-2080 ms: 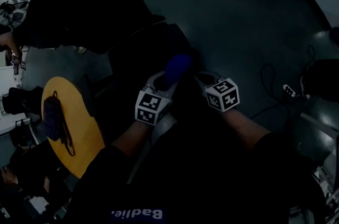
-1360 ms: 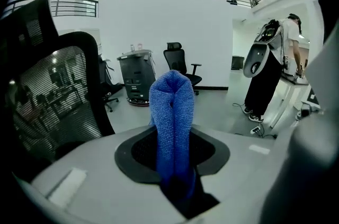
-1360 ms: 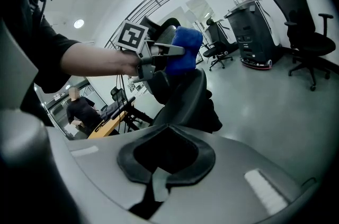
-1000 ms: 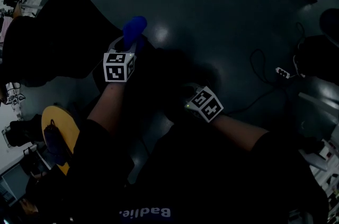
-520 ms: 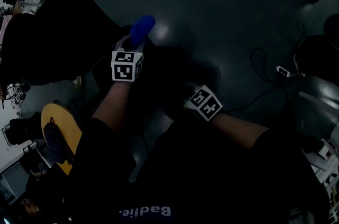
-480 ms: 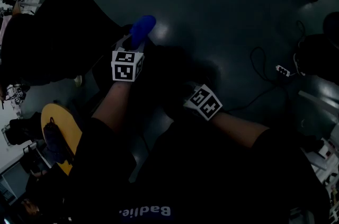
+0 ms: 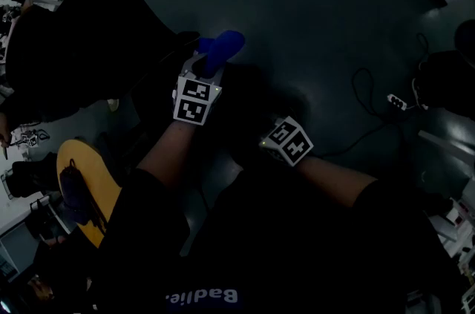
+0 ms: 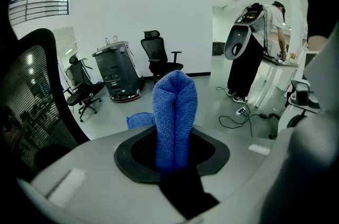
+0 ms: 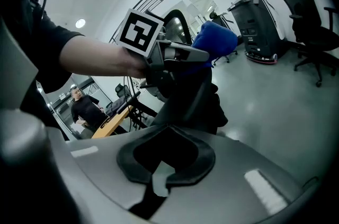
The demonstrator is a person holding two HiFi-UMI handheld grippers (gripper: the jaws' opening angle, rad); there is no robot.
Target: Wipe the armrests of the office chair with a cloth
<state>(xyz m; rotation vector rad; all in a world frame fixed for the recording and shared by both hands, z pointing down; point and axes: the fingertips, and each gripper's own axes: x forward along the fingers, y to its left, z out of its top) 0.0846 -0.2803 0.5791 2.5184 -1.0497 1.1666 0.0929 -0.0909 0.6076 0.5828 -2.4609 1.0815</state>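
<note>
The left tongs [image 7: 208, 61] are clamped on a folded blue cloth [image 7: 225, 47], held up beside the black office chair [image 7: 82, 38] (whether it touches the armrest cannot be told). The right tongs [image 7: 269, 131] sit closed and empty, lower, near the person's body.

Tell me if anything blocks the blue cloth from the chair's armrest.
Nothing visible does. The left gripper holds the cloth just above the chair's dark armrest; whether they touch cannot be told.
</note>
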